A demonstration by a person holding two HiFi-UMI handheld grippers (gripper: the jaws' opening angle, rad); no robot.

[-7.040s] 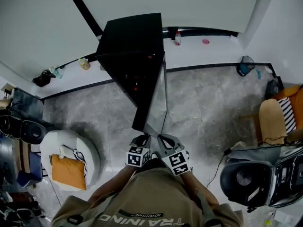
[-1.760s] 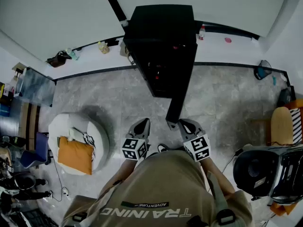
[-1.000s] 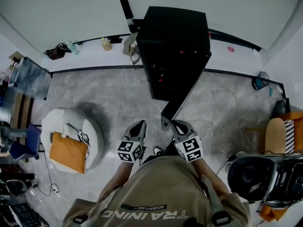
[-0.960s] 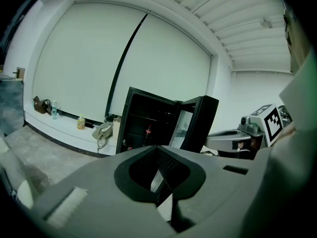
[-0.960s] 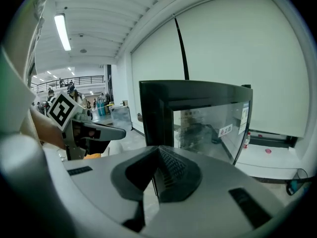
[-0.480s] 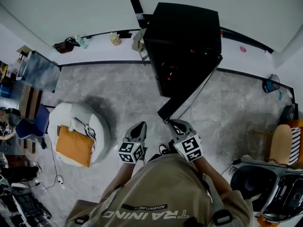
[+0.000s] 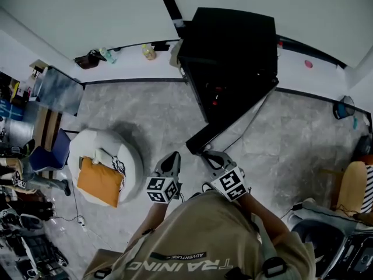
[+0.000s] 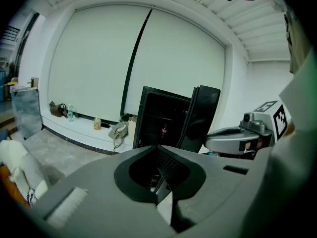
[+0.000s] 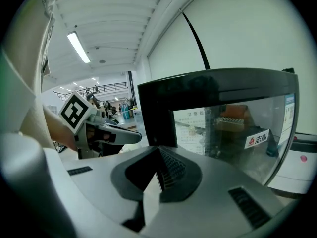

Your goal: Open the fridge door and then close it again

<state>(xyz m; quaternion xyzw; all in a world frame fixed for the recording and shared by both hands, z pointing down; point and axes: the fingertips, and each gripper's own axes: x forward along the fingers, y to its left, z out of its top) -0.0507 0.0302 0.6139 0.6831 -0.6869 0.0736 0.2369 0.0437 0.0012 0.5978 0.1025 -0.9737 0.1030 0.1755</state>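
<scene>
Door's swung nearer shut than half a second back; fridge door (image 7: pixel 233 118) now slants at 12 o'clock, free edge just beside right claw (image 7: pixel 206 154), whose jaws are pinched together on nothing. Left claw (image 7: pixel 172 156) likewise closed, empty, idle at 9 o'clock of it. Likely best: push near free edge, follow the arc, ease off before fridge (image 7: pixel 230 39) seals.

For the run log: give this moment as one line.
fridge door open | right claw shut, by door edge | left claw shut, empty, apart from door
</scene>
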